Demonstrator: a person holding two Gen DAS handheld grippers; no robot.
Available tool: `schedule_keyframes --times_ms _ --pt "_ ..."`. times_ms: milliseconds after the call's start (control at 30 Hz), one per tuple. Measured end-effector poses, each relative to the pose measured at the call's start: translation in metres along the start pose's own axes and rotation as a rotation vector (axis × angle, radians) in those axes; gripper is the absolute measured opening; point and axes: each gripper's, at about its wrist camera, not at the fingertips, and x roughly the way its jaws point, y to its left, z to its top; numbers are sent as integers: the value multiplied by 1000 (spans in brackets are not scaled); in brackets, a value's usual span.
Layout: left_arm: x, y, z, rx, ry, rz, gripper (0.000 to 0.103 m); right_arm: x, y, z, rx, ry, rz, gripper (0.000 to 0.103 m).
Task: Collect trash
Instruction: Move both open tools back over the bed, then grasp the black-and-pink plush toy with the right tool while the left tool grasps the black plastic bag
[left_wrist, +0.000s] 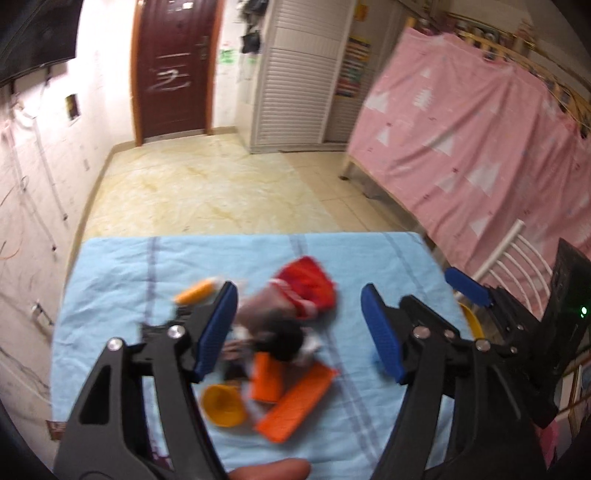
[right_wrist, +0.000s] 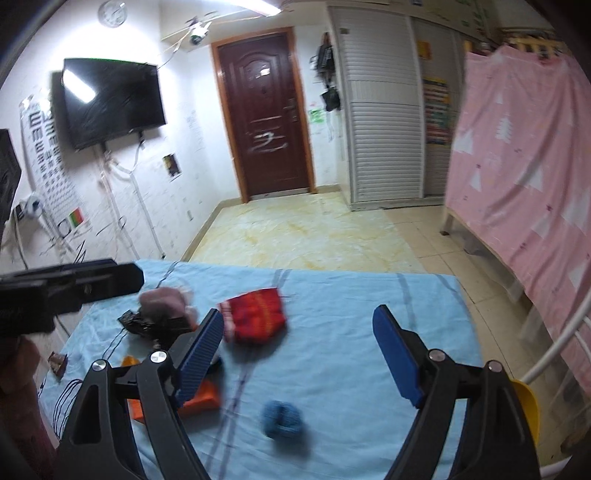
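Your blue cloth (left_wrist: 122, 280) covers the table; the red wrapper (right_wrist: 258, 314) lies mid-cloth beside the orange pieces (left_wrist: 291, 402); your left gripper (left_wrist: 299, 328) hangs spread above them; your right gripper (right_wrist: 299, 354) is spread too, empty.

Ribbed blue fingers (left_wrist: 218, 328) over a wrinkled light-blue cloth (left_wrist: 122, 273); orange tray (left_wrist: 295, 402) looks smooth plastic.

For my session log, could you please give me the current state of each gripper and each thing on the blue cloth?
left gripper: open, empty, above the pile
right gripper: open, empty
red knitted piece: crumpled, lying on the blue cloth
blue yarn ball: lying apart from the pile
orange tray: lying flat
yellow cup: tipped on its side
door: closed
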Motion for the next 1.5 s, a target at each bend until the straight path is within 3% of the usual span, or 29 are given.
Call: schedule_keyframes --times_ms 167,400,833,867,933,1000,1067,1233,1500 --pt "2 50 -7 -60 15 70 66 14 31 1 -36 19 115 76" --pt "22 98 -23 -149 85 112 66 38 69 -1 -78 70 174 76" --pt "71 110 -37 -149 190 112 66 64 97 -11 -169 144 111 76" --pt "71 109 -37 -140 187 115 64 66 98 -11 -170 151 112 75" --pt "71 106 -37 -127 183 102 50 69 99 -12 -173 162 112 68" --pt "70 103 -37 -118 179 85 35 72 99 -13 -173 173 118 47" --pt "68 100 -37 -114 176 75 27 76 100 -15 -177 187 129 38" --pt "65 99 -38 -114 162 73 16 75 97 -14 -153 178 131 33" --pt "29 90 -29 -101 74 92 16 39 78 -2 -79 92 193 33"
